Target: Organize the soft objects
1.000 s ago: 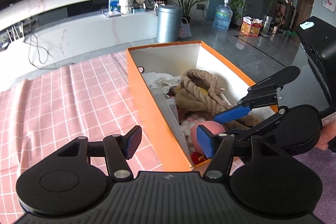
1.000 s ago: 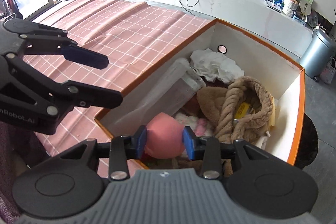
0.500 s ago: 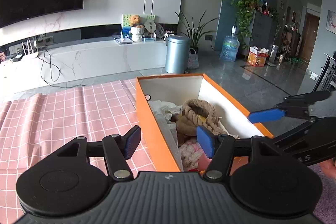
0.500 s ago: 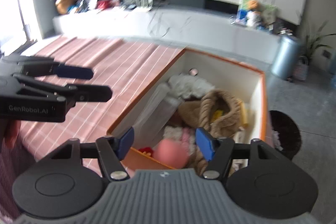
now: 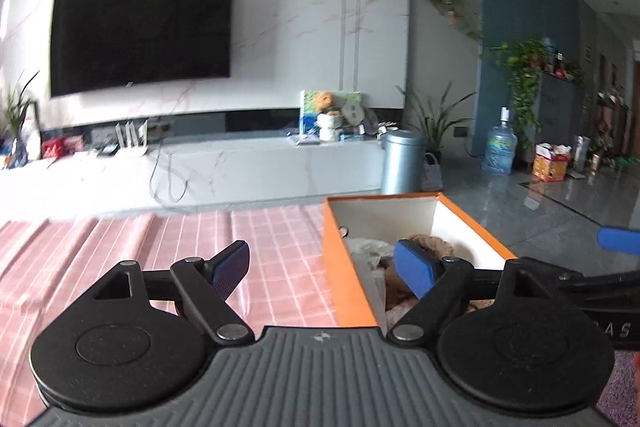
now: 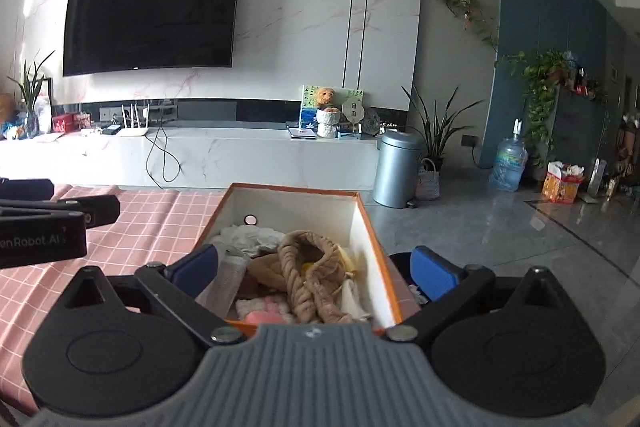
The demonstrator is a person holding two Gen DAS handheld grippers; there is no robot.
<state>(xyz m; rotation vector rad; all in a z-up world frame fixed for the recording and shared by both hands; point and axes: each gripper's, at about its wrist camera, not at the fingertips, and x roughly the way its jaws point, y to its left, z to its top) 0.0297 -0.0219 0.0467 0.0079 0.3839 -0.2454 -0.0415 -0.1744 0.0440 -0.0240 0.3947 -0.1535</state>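
Orange box (image 6: 374, 227), white inside, open-topped — holds a tan knitted rope-edged piece (image 6: 316, 275) at centre, crumpled white cloth (image 6: 250, 237) at 11 o'clock, pink ball (image 6: 260, 317) at 6 o'clock.

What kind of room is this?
Most likely a home living room: a big wall-mounted TV hangs over a long low cabinet, with houseplants and a teddy bear nearby.

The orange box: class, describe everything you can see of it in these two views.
The orange box is a long, open, lidless carton, apparently cardboard, orange outside and white inside, with a small round hole in its far end wall. It sits on the pink checked cloth, lengthwise away from the cameras. Inside lie a tan knitted piece, white fabric and something pink. Neither gripper touches it.
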